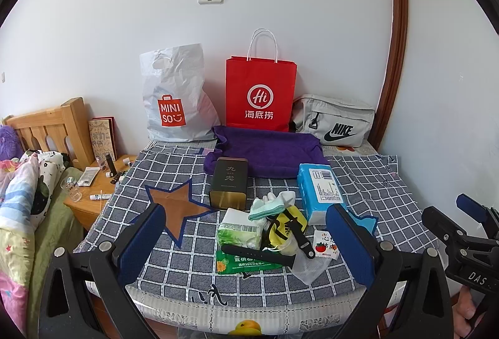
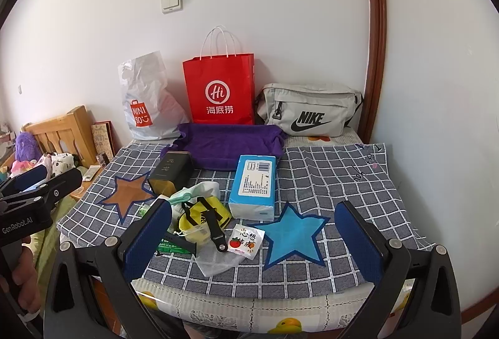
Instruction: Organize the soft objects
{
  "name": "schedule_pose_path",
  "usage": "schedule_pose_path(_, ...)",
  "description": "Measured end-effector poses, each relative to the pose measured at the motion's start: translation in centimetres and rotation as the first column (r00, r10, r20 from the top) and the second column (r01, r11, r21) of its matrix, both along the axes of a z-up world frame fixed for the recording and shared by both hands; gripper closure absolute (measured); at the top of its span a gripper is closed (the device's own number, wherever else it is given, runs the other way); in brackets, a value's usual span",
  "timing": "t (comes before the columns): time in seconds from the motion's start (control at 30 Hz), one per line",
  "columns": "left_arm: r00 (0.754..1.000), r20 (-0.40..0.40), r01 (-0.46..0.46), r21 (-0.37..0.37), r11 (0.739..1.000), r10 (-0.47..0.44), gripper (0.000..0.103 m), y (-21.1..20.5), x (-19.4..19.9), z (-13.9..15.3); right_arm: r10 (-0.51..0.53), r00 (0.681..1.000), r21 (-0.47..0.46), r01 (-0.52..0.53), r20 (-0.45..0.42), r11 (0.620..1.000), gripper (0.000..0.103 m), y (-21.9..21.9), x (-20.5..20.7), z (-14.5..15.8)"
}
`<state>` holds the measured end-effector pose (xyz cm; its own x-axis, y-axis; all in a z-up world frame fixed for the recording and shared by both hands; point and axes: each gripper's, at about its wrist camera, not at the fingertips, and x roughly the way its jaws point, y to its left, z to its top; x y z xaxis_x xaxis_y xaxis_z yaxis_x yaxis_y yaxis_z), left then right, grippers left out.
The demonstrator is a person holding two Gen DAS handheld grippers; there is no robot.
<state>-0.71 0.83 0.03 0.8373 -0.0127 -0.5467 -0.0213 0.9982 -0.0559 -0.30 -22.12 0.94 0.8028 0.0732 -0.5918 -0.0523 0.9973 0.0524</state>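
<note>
A pile lies on the checked cloth: white-green socks, a yellow pouch, a green tissue pack, a black watch strap and a clear plastic bag. A blue tissue pack lies to the right, a purple towel behind. My left gripper is open and empty, near the front of the pile. My right gripper is open and empty above the blue star patch.
A Miniso bag, a red paper bag and a grey Nike bag stand against the wall. A dark tin stands by the brown star. A small tomato packet lies near the pile. A bed and nightstand are left.
</note>
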Motion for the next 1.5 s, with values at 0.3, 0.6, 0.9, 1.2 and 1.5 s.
schedule_pose_path(0.3,1.000,0.000,0.000,0.000,1.000,0.000,0.000,0.00,0.02,0.00,0.004,1.000,0.002,-0.004,0.004,1.000,0.000,0.17,-0.07,0.09)
schedule_pose_path(0.6,1.000,0.000,0.000,0.001,1.000,0.000,0.000,0.06,-0.06,-0.02,0.005,1.000,0.003,-0.005,0.006,1.000,0.000,0.19,-0.21,0.07)
schedule_pose_path(0.9,1.000,-0.001,0.000,0.003,1.000,0.000,0.000,0.04,-0.01,0.01,0.006,1.000,0.003,-0.006,0.009,1.000,0.000,0.41,-0.30,0.09)
schedule_pose_path(1.2,1.000,0.000,0.000,0.001,1.000,0.000,0.000,0.02,-0.02,0.00,0.005,1.000,0.002,-0.005,0.008,1.000,0.000,0.46,-0.28,0.09)
schedule_pose_path(1.5,1.000,-0.007,-0.003,-0.001,1.000,0.003,0.000,0.84,0.50,-0.02,0.018,1.000,0.031,-0.018,0.001,0.999,0.000,0.15,0.18,-0.27)
